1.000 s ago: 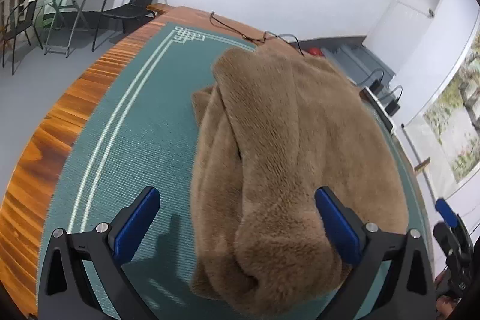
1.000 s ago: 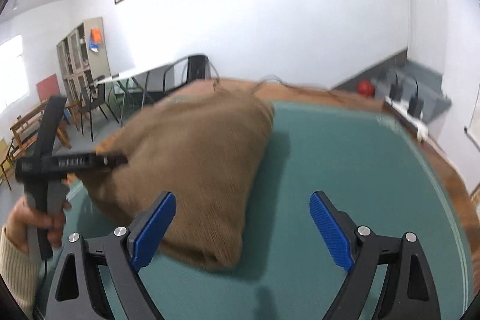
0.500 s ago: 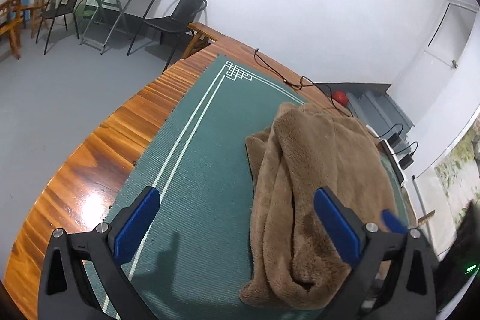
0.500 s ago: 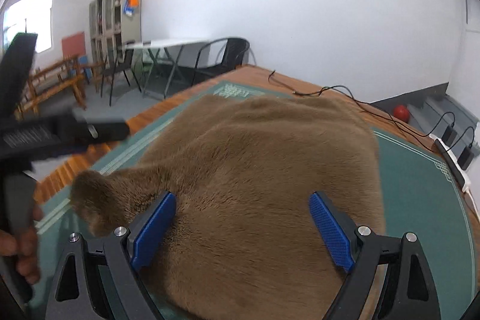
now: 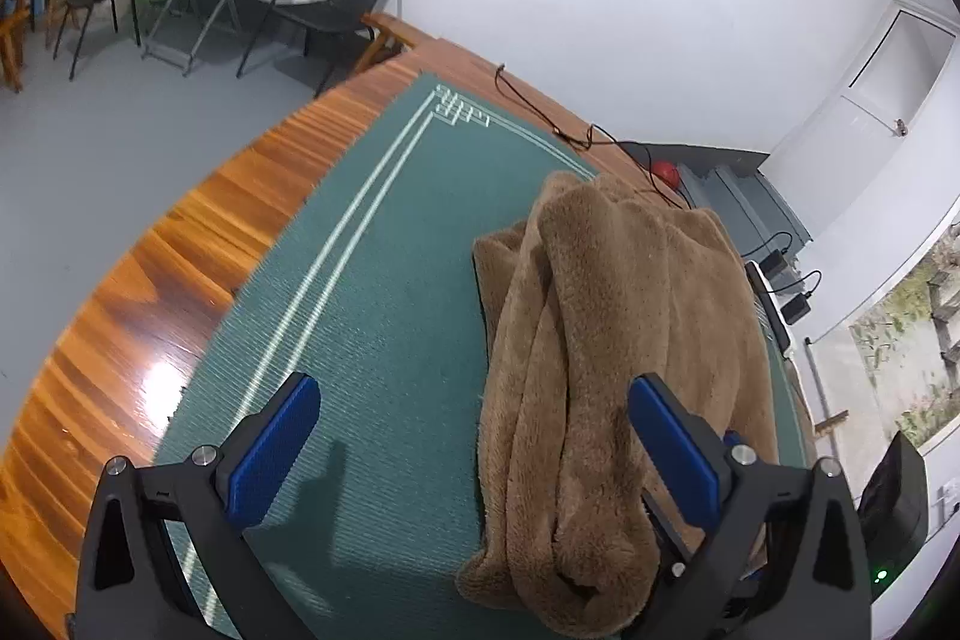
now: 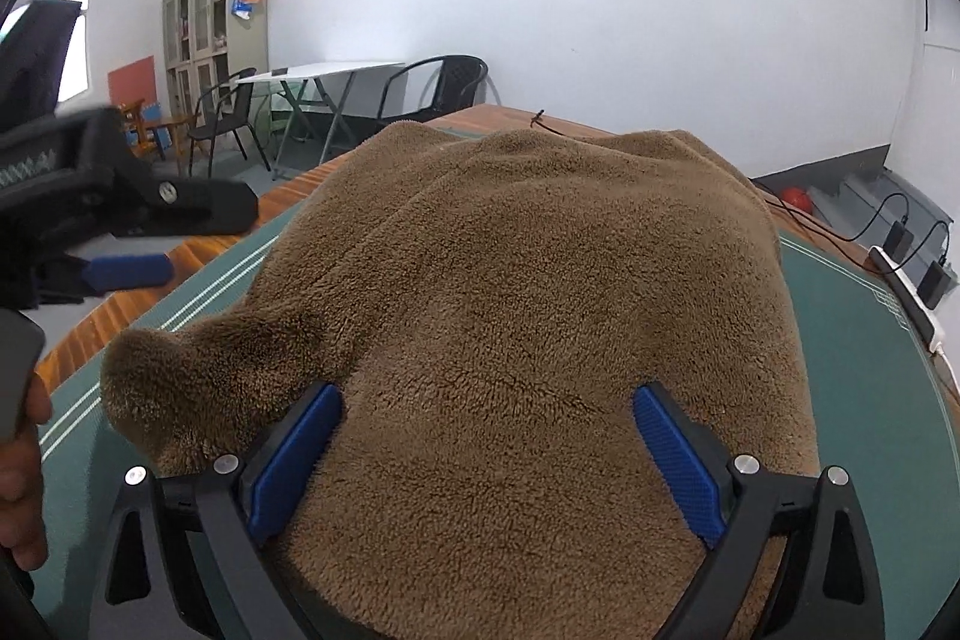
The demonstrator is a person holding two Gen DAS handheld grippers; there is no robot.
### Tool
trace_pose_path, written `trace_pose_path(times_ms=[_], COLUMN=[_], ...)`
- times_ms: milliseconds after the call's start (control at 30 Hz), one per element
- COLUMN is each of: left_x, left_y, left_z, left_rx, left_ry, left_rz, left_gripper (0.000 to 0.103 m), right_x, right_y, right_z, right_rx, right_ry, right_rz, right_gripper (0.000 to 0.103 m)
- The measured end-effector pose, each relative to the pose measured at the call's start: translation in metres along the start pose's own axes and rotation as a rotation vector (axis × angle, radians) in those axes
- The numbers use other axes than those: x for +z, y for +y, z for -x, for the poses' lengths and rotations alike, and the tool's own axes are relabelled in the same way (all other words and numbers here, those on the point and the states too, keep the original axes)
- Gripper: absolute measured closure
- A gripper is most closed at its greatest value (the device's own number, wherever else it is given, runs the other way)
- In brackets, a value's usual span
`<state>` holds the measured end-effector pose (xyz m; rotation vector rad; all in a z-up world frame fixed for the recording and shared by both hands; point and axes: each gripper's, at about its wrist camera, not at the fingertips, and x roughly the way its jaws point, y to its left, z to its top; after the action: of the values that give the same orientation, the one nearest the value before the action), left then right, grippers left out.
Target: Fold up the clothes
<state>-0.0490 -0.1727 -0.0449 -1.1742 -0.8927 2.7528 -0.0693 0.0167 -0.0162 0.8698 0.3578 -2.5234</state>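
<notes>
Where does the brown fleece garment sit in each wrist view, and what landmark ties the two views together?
Left wrist view: the brown fleece garment lies right of centre on the green mat, running to the bottom edge.
Right wrist view: it fills the centre and lower frame.
Shared landmark: the red ball by the wall.

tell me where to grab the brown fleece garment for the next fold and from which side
Probably the loose rounded flap sticking out at the near left of the brown fleece garment. It juts clear of the bulky folded mass onto the green mat, so it is thin enough to pinch. Come in low from the left with the open left gripper; the right gripper stands open over the thick middle.
</notes>
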Motion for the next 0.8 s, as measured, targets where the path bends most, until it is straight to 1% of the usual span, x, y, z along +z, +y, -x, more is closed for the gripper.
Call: trace_pose_path(times_ms=[100,133,267,333,433,600,667,733,800], left_x=[-0.001,-0.001,0.006,0.013,0.027,0.054,0.062,0.067,0.068], left_y=[0.006,0.008,0.009,0.005,-0.002,-0.007,-0.003,0.004,0.009], left_z=[-0.007,-0.012,-0.017,-0.016,-0.026,-0.051,-0.062,-0.073,-0.084], left_rx=[-0.066,-0.075,-0.045,-0.029,-0.025,0.018,-0.018,-0.071,-0.156], left_ry=[0.028,0.045,0.069,0.067,0.121,0.222,0.273,0.327,0.375], left_rz=[0.035,0.050,0.066,0.057,0.031,-0.013,-0.010,0.031,0.070], left_gripper=[0.000,0.000,0.000,0.000,0.000,0.000,0.000,0.000,0.000], right_x=[0.002,0.003,0.005,0.007,0.008,0.002,0.000,-0.004,-0.008], right_y=[-0.008,-0.013,-0.033,-0.045,-0.076,-0.131,-0.153,-0.170,-0.180], right_z=[0.007,0.014,0.047,0.061,0.074,0.066,0.062,0.056,0.048], right_rx=[0.056,0.076,0.101,0.078,0.080,0.161,0.194,0.220,0.250], right_ry=[-0.016,-0.013,-0.028,-0.053,-0.061,-0.009,0.013,0.032,0.047], right_rz=[-0.001,-0.002,0.001,0.000,-0.057,-0.248,-0.325,-0.388,-0.434], right_gripper=[0.002,0.002,0.001,0.001,0.001,0.001,0.001,0.001,0.001])
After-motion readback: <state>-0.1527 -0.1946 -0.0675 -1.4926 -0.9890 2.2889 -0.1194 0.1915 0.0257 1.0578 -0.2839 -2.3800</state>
